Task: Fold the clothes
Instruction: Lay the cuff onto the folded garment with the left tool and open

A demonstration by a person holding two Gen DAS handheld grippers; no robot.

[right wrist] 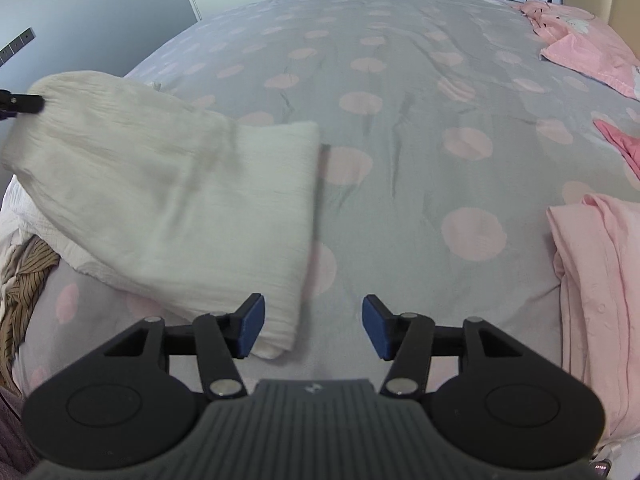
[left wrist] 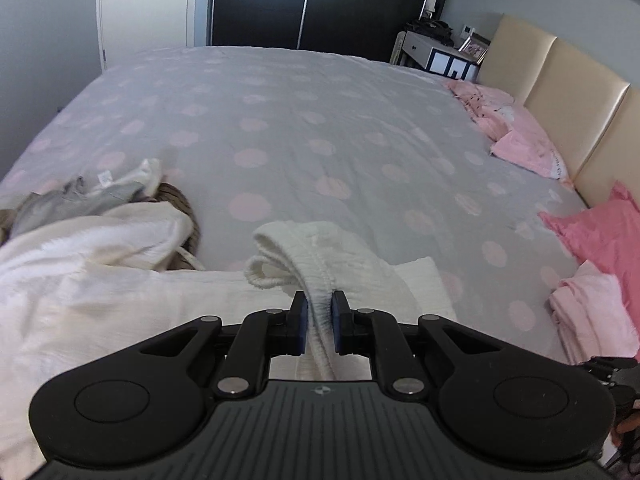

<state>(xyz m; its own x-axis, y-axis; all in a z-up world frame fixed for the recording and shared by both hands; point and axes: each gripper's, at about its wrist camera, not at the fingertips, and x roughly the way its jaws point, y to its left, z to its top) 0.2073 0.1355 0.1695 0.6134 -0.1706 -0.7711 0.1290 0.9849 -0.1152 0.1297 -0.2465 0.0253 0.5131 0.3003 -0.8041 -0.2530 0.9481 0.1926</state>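
A white crinkled garment with an elastic waistband hangs over the polka-dot bed. My left gripper is shut on the waistband and lifts that end; it shows at the far left of the right wrist view. The garment's lower end drapes down onto the bed. My right gripper is open and empty, just above the bed, with its left finger beside the garment's lower corner.
The grey bed cover with pink dots spreads ahead. A heap of white, grey and striped clothes lies at the left. Pink folded clothes lie at the right, pink pillows by the beige headboard.
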